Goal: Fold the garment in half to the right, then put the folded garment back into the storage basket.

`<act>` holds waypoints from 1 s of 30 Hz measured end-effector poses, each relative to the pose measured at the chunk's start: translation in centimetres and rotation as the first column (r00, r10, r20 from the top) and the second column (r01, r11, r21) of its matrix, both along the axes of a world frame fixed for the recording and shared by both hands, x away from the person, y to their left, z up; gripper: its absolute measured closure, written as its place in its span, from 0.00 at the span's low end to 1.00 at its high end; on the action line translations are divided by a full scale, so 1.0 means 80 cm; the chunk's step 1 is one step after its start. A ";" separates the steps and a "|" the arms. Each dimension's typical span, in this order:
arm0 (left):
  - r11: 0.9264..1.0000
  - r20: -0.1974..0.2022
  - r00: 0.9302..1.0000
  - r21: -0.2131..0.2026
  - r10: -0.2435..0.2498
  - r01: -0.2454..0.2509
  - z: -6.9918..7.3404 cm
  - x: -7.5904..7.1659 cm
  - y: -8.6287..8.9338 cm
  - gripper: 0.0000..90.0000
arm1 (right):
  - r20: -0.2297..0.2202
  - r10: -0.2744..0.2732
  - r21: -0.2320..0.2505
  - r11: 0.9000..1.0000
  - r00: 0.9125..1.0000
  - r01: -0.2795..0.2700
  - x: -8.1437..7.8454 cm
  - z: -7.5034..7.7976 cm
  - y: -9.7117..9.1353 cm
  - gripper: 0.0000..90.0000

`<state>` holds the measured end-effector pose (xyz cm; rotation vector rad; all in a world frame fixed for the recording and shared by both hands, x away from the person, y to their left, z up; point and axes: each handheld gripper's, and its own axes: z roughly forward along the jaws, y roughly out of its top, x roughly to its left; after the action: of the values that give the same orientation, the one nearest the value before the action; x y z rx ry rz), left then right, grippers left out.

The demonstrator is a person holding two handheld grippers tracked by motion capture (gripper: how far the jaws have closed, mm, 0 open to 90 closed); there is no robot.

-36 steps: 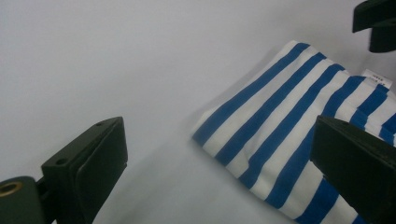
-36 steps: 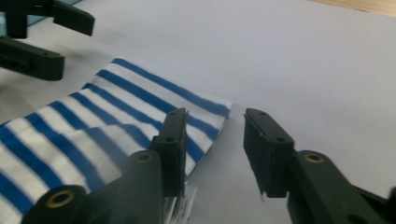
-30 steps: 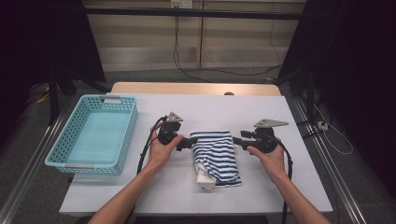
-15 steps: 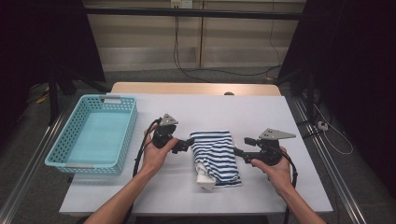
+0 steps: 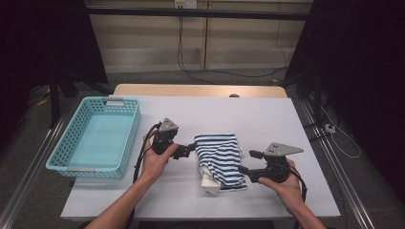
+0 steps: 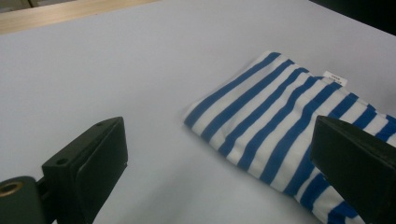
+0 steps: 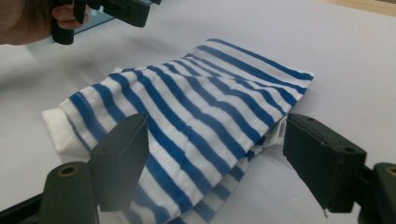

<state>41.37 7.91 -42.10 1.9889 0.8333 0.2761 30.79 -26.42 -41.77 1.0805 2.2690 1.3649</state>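
A folded blue-and-white striped cloth (image 5: 220, 160) (image 6: 275, 112) (image 7: 201, 107) lies flat on the white table (image 5: 267, 114), with a white fold poking out at its near end. My left gripper (image 5: 187, 150) (image 6: 219, 140) is open just left of the cloth's far-left corner, with nothing between its pads. My right gripper (image 5: 248, 162) (image 7: 217, 135) is at the cloth's near-right edge. Its jaws have just been opening and now stand wide. The cloth's edge lies low between them, and the pads do not press on it.
A teal plastic basket (image 5: 131, 129) stands at the table's left side, close behind my left hand. A wooden strip (image 5: 200, 89) runs along the table's far edge. Bare tabletop stretches behind and to the right of the cloth.
My right gripper has drawn back from the cloth's right side toward the near edge, and its jaws have spread. My left gripper has slid a little left, off the cloth. The cloth stays put.
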 end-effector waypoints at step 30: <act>0.999 0.030 1.000 0.043 -0.005 0.004 -0.012 0.007 -0.018 0.08 | -0.059 0.273 -0.143 0.950 0.960 -0.279 -0.025 -0.011 0.039 0.45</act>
<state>41.93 6.47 -43.10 2.0214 0.8095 0.3235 28.82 -23.32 -42.67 0.7689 2.5816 1.2511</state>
